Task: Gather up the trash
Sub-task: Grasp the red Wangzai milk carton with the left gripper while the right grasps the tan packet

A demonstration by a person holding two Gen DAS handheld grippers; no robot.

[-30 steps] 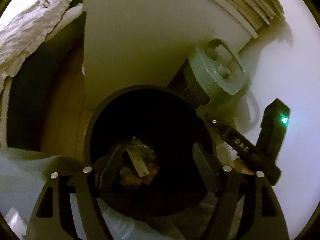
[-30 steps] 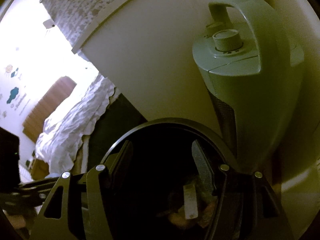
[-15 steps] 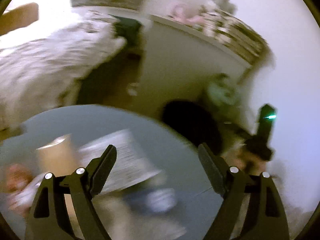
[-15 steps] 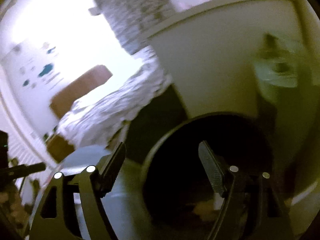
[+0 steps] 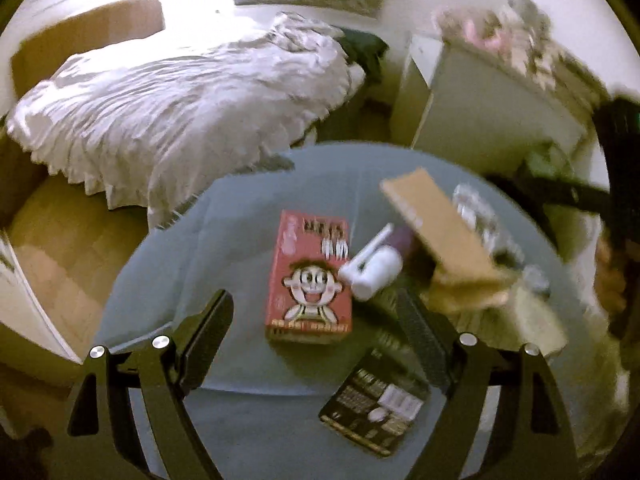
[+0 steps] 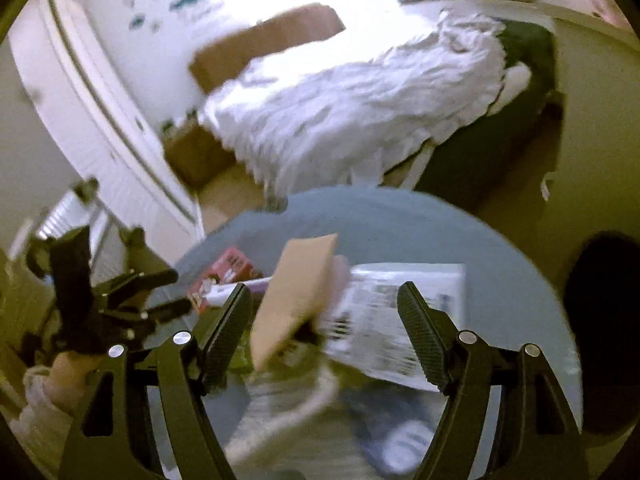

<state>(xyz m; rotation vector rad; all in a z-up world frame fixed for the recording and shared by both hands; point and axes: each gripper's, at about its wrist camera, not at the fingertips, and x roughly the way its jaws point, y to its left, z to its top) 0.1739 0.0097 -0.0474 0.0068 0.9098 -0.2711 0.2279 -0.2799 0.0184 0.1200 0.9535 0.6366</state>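
Note:
A round grey-blue table (image 5: pixel 240 220) carries the litter. On it lie a red carton with a cartoon face (image 5: pixel 310 276), a white roll (image 5: pixel 376 270), a black printed packet (image 5: pixel 376 408) and a brown cardboard box with a raised flap (image 5: pixel 436 224). My left gripper (image 5: pixel 312 300) hangs open above the red carton, holding nothing. In the right wrist view my right gripper (image 6: pixel 323 292) is open over the cardboard flap (image 6: pixel 296 296) and a newspaper (image 6: pixel 400 304), apart from both. The red carton (image 6: pixel 230 270) lies beyond. The left gripper (image 6: pixel 164 292) shows at the left.
A bed with a rumpled white cover (image 5: pixel 180 92) stands behind the table, and a white cabinet (image 5: pixel 480 112) at the back right. The dark bin (image 6: pixel 600 300) sits off the table's right edge (image 6: pixel 540 280). Wooden floor (image 5: pixel 60 248) lies to the left.
Both grippers have swung away from the dark bin to above the round table. Their jaws stand a little wider than before. The litter on the table has come into view.

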